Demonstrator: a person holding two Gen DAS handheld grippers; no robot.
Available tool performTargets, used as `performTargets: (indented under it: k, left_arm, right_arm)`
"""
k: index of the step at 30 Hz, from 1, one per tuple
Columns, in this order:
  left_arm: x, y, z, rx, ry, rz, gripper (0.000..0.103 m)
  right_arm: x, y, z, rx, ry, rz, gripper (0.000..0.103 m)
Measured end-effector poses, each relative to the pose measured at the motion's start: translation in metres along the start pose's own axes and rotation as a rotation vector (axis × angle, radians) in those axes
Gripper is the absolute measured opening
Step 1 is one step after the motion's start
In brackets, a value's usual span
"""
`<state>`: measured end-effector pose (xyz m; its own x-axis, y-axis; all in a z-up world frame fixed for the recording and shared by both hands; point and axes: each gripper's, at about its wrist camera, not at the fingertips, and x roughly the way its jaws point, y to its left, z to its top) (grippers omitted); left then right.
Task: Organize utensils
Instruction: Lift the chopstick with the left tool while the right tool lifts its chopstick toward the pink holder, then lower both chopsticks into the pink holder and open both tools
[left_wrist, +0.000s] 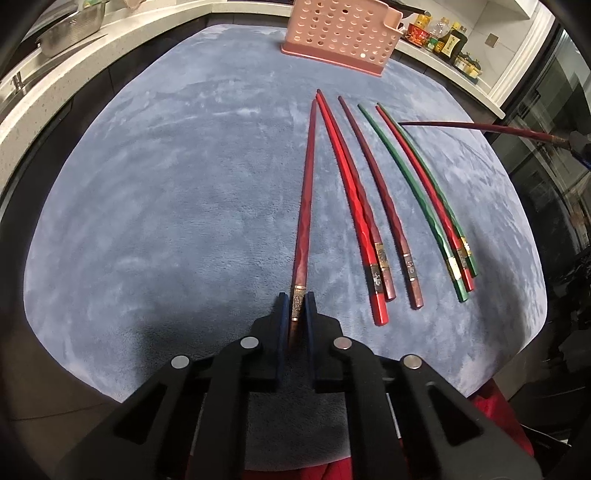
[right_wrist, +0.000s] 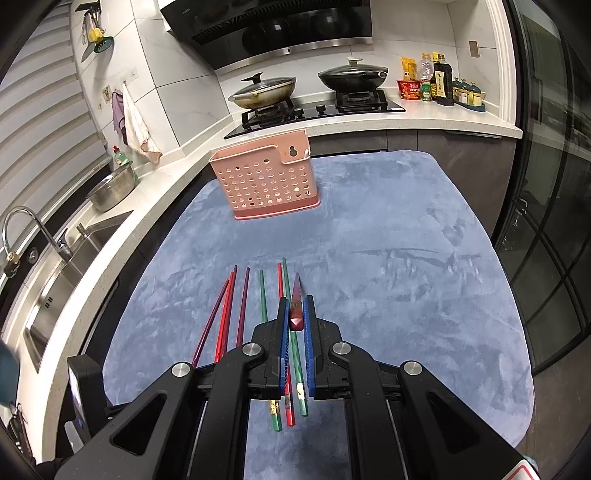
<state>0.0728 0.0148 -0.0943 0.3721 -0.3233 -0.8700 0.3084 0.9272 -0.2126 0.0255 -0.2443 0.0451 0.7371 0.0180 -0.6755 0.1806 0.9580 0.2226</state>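
In the left wrist view my left gripper (left_wrist: 297, 300) is shut on the banded end of a dark red chopstick (left_wrist: 306, 199) that lies along the blue mat (left_wrist: 166, 206). Several red, maroon and green chopsticks (left_wrist: 384, 206) lie in a row to its right. In the right wrist view my right gripper (right_wrist: 296, 303) is shut on a maroon chopstick (right_wrist: 296, 310), held above the green and red chopsticks (right_wrist: 291, 373) on the mat. That held chopstick also shows at the right of the left wrist view (left_wrist: 480, 128). A pink perforated holder (right_wrist: 267, 177) stands at the mat's far end.
A sink (right_wrist: 55, 273), tap and steel bowl (right_wrist: 110, 188) lie along the left counter. A stove with two lidded pans (right_wrist: 266, 92) and bottles (right_wrist: 439, 79) stand behind the holder. A glass door is at the right.
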Motion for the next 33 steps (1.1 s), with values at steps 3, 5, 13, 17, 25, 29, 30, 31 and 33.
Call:
performTargets:
  k: [3,5,13,17,25,29,30,31,33]
  left_arm:
    - [-0.01,-0.003,0.004,0.012,-0.027,0.001,0.007]
    - [-0.022,-0.005,0.01,0.012,-0.058,-0.008,0.007]
    - [-0.074,-0.008,0.055,0.013,-0.214,-0.013,0.007]
    - [-0.095,-0.011,0.082,0.02,-0.292,-0.002,0.007]
    - [-0.121,-0.015,0.144,0.021,-0.408,0.018,0.007]
    - [-0.13,-0.019,0.172,0.029,-0.462,0.033,0.007]
    - [-0.132,-0.021,0.18,0.033,-0.474,0.033,0.007]
    - [-0.135,-0.022,0.187,0.036,-0.487,0.036,0.007]
    - [-0.14,-0.026,0.202,0.045,-0.51,0.038,0.007]
  right_arm:
    - [-0.001,0.0,0.001,0.0,-0.004,0.001,0.007]
    - [-0.003,0.0,0.003,-0.004,-0.012,0.001,0.007]
    - [-0.011,0.002,0.022,-0.014,-0.058,0.005,0.007]
    - [-0.012,0.004,0.035,-0.024,-0.087,0.008,0.007]
    - [-0.005,0.003,0.065,-0.03,-0.124,0.009,0.007]
    - [0.0,0.005,0.082,-0.037,-0.141,0.005,0.007]
    - [0.002,0.004,0.086,-0.035,-0.144,0.008,0.007]
    - [0.002,0.004,0.09,-0.033,-0.146,0.012,0.007]
    - [0.005,0.003,0.1,-0.028,-0.155,0.023,0.007]
